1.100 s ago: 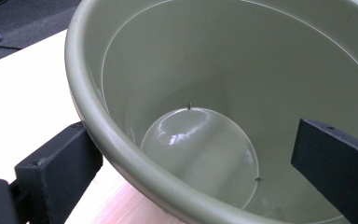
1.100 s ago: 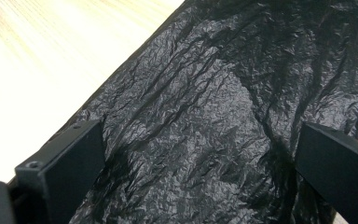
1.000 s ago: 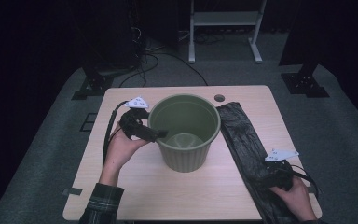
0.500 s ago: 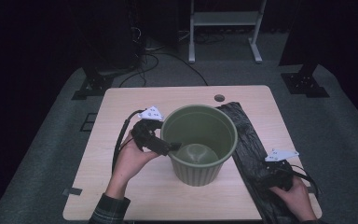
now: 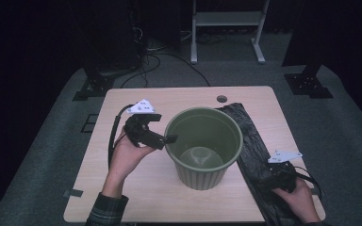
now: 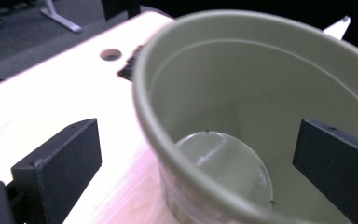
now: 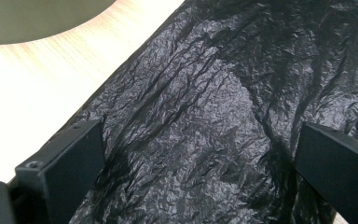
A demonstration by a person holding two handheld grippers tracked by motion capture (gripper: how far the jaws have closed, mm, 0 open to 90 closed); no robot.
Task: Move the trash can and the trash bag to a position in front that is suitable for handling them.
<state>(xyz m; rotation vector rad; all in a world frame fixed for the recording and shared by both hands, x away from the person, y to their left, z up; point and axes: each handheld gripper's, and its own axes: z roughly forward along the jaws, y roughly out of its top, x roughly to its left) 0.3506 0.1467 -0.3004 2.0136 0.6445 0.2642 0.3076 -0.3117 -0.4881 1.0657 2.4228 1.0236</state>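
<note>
Green bin (image 5: pixel 203 147) sits upright mid-table, shifted a bit toward the right half, empty inside as far as the left gripper view shows. Its right side touches or overlaps the edge of the black bag (image 5: pixel 254 150), which lies flat along the right side of the table (image 5: pixel 122 197); can't tell if the bin's base is actually on the plastic. Left gripper (image 5: pixel 169 139) straddles the bin's near-left rim, jaws wide apart, one outside the wall and one inside, not pinching. Right gripper (image 5: pixel 275 181) hovers low over the bag's near end, jaws also spread, nothing between them but creased film below. Risks as I read it: bin is light and unheld, so any sideways nudge from the left tool slides or tips it. If the right tool pinches and lifts the bag while the bin stands on its edge, the bin gets dragged along. Thin film could also slip the pads or come up as one layer only.
</note>
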